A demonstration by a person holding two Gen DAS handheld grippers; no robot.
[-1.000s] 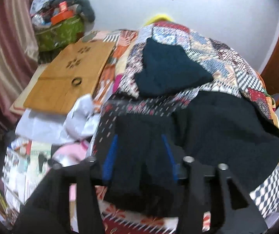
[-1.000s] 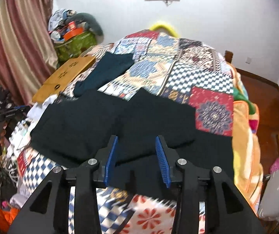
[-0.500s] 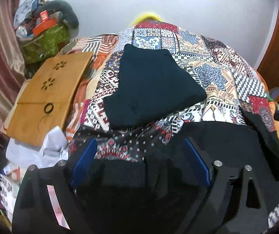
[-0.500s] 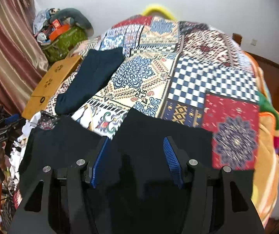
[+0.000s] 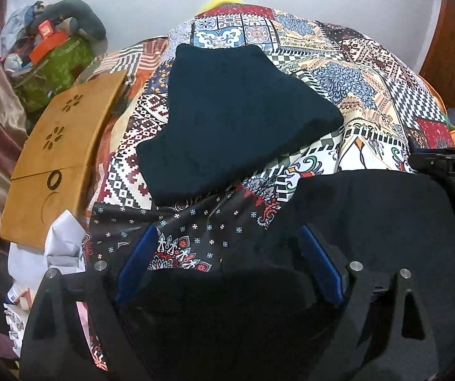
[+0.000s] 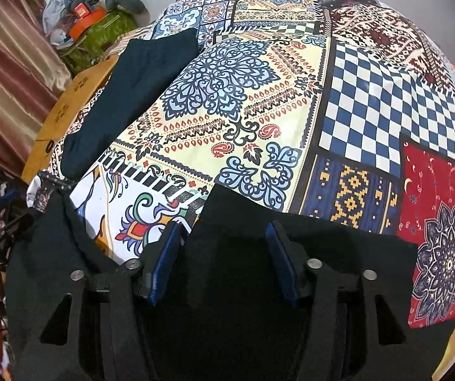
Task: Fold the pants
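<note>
Both grippers have dropped low over the pants and spread their jaws.

A second ago the black fabric pants (image 6: 307, 247) were seen from higher; now they lie flat on the near part of the patchwork bedspread (image 6: 370, 95), leg ends pointing far. The left gripper (image 5: 227, 263) gapes wide, the right gripper (image 6: 224, 254) moderately; each holds nothing, poised forward over cloth, likely about to pinch for a fold.

Black pants (image 5: 370, 222) (image 6: 234, 285) — spread flat on patterned quilt (image 6: 291, 111), legs apart.
</note>
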